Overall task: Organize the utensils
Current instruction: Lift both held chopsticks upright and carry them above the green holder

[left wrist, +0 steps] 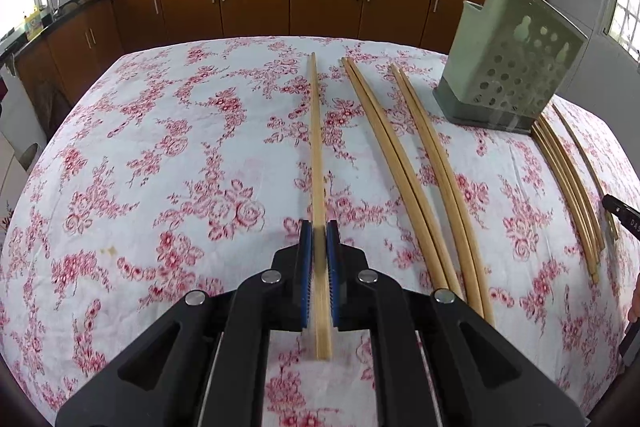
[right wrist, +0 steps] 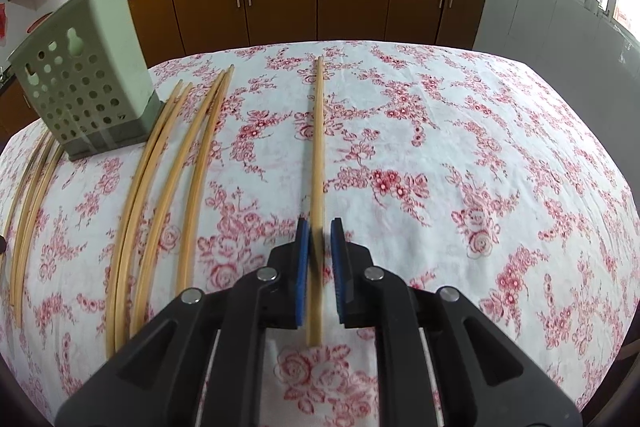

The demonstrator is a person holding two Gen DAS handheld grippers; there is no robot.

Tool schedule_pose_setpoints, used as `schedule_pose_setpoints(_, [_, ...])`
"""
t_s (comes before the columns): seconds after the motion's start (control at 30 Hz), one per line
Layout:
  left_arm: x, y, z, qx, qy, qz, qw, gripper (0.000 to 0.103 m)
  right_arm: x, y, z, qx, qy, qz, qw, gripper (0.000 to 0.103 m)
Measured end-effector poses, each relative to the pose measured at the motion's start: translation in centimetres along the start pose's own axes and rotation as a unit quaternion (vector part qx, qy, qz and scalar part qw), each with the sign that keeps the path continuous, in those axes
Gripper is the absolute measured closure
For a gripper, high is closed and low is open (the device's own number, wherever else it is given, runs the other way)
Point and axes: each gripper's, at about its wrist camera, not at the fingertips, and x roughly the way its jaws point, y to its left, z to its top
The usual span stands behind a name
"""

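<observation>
Left wrist view: left tool (left wrist: 319, 239) pinching a chopstick pair (left wrist: 317, 155) at frame centre, on the floral table (left wrist: 160, 155). Two more pairs right of it; green holder (left wrist: 508, 67) upper right.

Right wrist view: right tool (right wrist: 319, 235) slightly spread around another chopstick pair (right wrist: 318, 147), left pad (right wrist: 303, 267) touching, right apart. Holder (right wrist: 84, 75) upper left.

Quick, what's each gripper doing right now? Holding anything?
Left gripper: closed on a pair of chopsticks.
Right gripper: jaws around another chopstick pair, with a gap showing; grip cannot be told.
</observation>
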Motion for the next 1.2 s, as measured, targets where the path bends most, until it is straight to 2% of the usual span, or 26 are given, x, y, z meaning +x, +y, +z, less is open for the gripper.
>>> schedule_pose_setpoints(0.2, [-0.7, -0.3, -0.9, 0.007, 0.003, 0.018, 0.9998, 0.096, -0.8, -0.3, -0.5, 0.002, 0.004, 0.012, 1.0, 0.095])
schedule_pose_setpoints(0.27, [-1.0, -0.2, -0.9, 0.002, 0.006, 0.019, 0.9998, 0.096, -1.8, -0.4, -0.5, 0.004, -0.008, 0.014, 1.0, 0.095])
schedule_pose_setpoints(0.5, [-5.6, 0.6, 1.2, -0.011, -0.06, 0.019, 0.9979, 0.096, -6.9, -1.6, 1.2, 0.007, -0.081, 0.024, 0.996, 0.095])
schedule_pose_setpoints(0.87, [-12.1, 1.3, 5.9, -0.042, -0.17, 0.009, 0.9845, 0.096, -12.8, -2.7, 4.6, 0.028, -0.18, 0.043, 0.982, 0.095])
schedule_pose_setpoints(1.2, [-13.3, 1.0, 7.7, -0.04, -0.197, 0.009, 0.9795, 0.096, -13.9, -2.2, 6.3, 0.021, -0.203, 0.046, 0.978, 0.095])
